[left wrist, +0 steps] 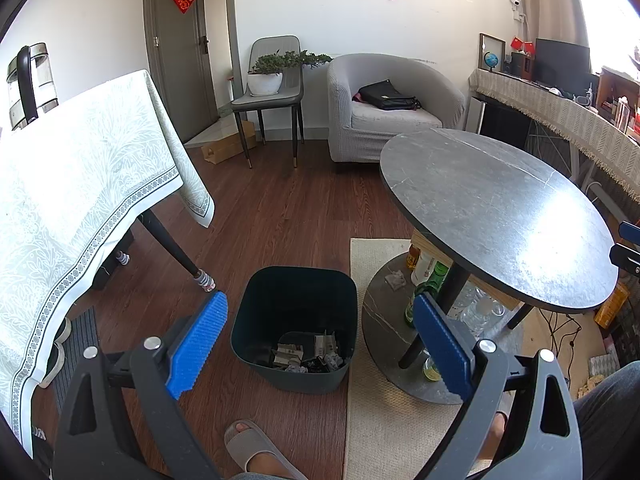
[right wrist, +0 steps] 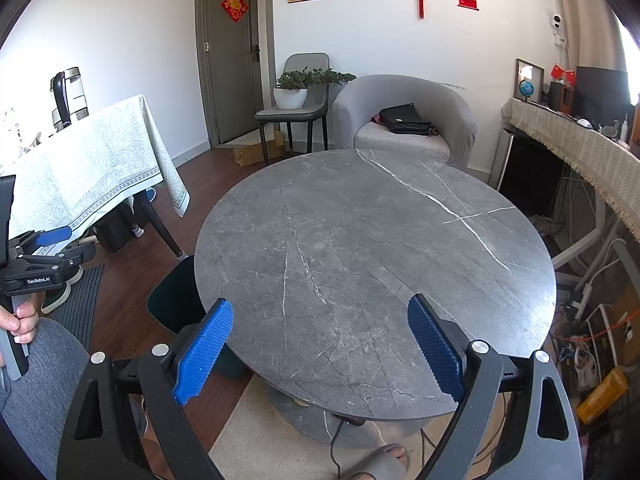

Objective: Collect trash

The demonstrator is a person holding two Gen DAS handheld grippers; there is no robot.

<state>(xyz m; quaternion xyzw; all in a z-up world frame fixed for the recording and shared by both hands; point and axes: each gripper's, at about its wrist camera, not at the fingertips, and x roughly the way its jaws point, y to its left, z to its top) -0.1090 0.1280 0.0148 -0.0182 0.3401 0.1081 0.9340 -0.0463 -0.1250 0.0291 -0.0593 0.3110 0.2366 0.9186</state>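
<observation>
**Trash in the bin, both tongs wide and empty**

Left wrist view: the left tongs [left wrist: 320, 336] are spread wide with nothing between the blue pads, above a dark bin [left wrist: 294, 330] standing on the wood floor just beside the rug [left wrist: 384, 420]. Crumpled paper and torn wrappers [left wrist: 310, 354] lie at the bin's bottom. Bottles [left wrist: 424, 284] stand on the lower shelf under the round bench [left wrist: 496, 216] (one green).

Right wrist view: the right tongs [right wrist: 320, 344] are also spread wide and empty over the bare grey bench [right wrist: 372, 264]. The bin's rim [right wrist: 172, 300] shows at the bench's left edge.
</observation>
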